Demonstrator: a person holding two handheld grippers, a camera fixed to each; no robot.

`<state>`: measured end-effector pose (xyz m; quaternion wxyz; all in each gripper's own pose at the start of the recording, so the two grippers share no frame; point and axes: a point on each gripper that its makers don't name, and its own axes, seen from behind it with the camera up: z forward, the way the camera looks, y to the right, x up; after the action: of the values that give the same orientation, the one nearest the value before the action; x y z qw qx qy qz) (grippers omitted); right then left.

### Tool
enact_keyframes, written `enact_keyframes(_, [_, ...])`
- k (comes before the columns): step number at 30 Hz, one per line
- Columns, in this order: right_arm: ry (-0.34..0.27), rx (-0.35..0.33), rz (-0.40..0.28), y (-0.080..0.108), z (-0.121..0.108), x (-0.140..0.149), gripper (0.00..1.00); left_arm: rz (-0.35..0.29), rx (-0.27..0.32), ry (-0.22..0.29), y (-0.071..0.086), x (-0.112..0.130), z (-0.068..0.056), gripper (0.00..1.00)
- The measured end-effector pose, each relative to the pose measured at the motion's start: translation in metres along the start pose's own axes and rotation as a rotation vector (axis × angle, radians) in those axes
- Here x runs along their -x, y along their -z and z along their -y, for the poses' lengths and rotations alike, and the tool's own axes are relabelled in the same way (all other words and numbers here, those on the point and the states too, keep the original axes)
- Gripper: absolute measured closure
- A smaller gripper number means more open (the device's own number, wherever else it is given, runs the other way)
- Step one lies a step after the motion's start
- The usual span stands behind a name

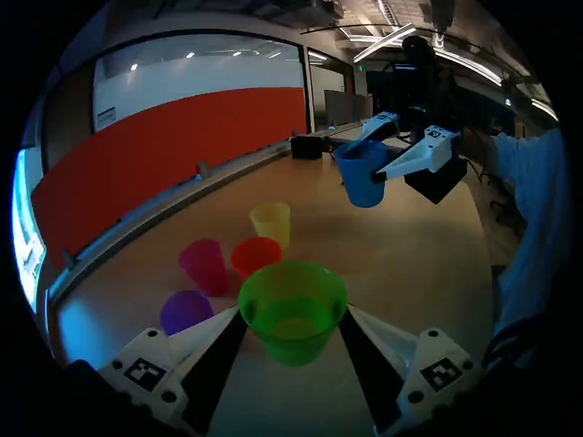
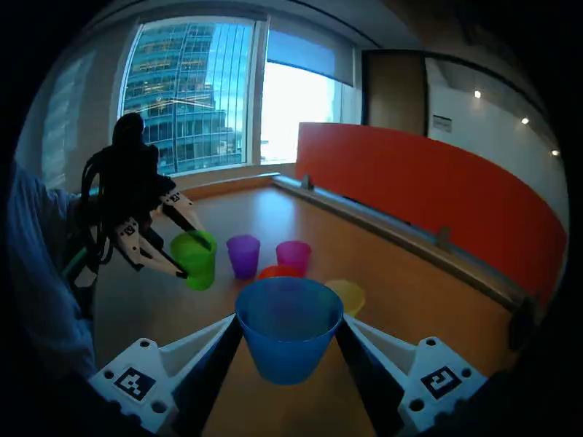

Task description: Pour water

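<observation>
My left claw [image 1: 294, 324] pinches the green cup [image 1: 294, 309], one finger pressed on each side of its wall, mouth up. There may be a little water at the bottom, though I cannot say for sure. My right claw [image 2: 289, 331] clamps the blue cup [image 2: 289, 335] the same way, upright between both fingers. I cannot make out what it holds.

Just ahead of the left claw stand the orange cup [image 1: 255, 255] and the yellow cup [image 1: 270, 222], with the pink cup [image 1: 204, 266] and the purple cup [image 1: 186, 309] off to its left, all on the wooden table [image 1: 408, 247]. Farther ahead and higher, the blue cup hangs well apart from the green one.

I judge both cups are gripped and the pour has not yet begun. Next I must bring the two rims close, hold the receiving cup level and tip the other slowly over its mouth.
</observation>
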<state>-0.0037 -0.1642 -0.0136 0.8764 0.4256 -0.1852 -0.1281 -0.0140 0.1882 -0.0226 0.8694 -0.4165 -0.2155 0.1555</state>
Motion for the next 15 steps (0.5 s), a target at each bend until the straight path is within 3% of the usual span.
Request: enact_keyframes(15, [0.024, -0.023, 0.083, -0.015, 0.001, 0.031, 0.09, 0.093, 0.028, -0.012, -0.023, 0.028, 0.002, 0.15])
